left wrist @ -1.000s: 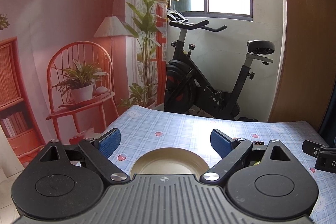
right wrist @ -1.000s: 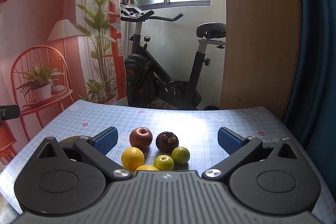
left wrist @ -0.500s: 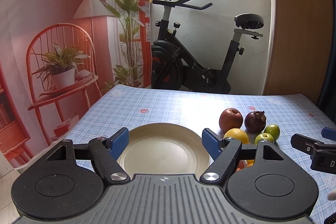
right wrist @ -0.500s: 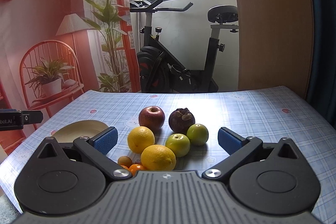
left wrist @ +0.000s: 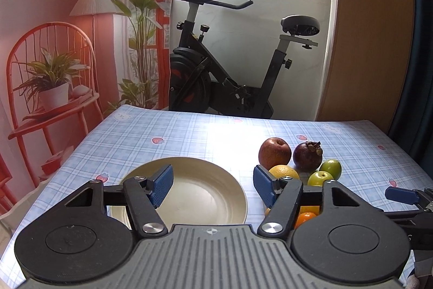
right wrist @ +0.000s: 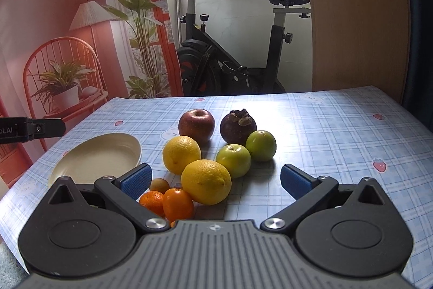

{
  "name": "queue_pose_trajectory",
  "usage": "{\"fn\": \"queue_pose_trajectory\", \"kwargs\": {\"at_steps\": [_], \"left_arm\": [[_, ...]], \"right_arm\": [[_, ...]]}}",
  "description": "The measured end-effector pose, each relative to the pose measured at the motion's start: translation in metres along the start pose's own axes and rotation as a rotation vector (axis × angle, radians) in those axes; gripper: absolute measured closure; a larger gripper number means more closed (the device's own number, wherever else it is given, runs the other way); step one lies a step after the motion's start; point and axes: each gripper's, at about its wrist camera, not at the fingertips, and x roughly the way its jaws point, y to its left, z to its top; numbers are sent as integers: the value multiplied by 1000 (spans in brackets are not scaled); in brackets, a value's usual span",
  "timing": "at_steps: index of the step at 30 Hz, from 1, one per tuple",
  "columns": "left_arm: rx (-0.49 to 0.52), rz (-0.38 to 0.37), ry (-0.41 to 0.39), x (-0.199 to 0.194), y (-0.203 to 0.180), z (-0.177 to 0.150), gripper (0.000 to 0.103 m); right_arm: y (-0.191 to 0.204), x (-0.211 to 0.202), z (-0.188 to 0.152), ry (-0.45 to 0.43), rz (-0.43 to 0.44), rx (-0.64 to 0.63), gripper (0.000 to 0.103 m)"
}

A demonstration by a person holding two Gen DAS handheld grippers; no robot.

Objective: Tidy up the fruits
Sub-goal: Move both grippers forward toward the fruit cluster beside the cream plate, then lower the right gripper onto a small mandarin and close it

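So I take the plate (left wrist: 205, 197) as my landmark: it sits empty on the checked tablecloth (right wrist: 324, 132), presumably left bare because it is where the fruit is meant to end up. All the fruit lies in one loose cluster just to the right of the plate, none of it on the plate yet. Farthest back from the plate are the red apple (right wrist: 196, 124) and the dark mangosteen (right wrist: 238, 125); nearer are two yellow oranges (right wrist: 181, 153), the front one touching the back one, with two green fruits (right wrist: 233, 159) beside them on the side away from the plate. The small mandarins (right wrist: 177, 203) huddle closest to my edge. My left gripper (left wrist: 211, 187) hangs over the plate, its fingers about half apart after just closing in, with nothing between them. My right gripper (right wrist: 215, 182) hovers over the cluster, spread wide and empty, the front orange framed between its pads, which I judge the likeliest first pick.
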Motion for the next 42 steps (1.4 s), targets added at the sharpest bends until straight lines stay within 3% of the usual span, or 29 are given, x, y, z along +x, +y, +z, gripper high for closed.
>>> {"fn": "queue_pose_trajectory", "kwargs": {"at_steps": [4,10,16,20,22,28,31,42], "left_arm": [[-1,14,53,4,1,8,35],[23,20,26,-3,13,32,35],[-31,56,64,2,24,19,35],[-20,39,72,1,24,11,38],[-23,33,65,0,26,11,41],[-63,35,54,-5,37,6,50],[-76,28,51,-6,39,3,50],[-92,-5,54,-5,42,-4,50]], "right_arm": [[4,1,-4,19,-8,-37,17],[8,-1,-2,27,50,-50,17],[17,7,-11,89,102,-74,18],[23,12,-17,120,122,-95,35],[26,13,-19,132,122,-108,49],[40,12,-23,153,192,-143,70],[50,16,-26,186,217,-159,70],[54,24,-32,214,150,-191,70]]}}
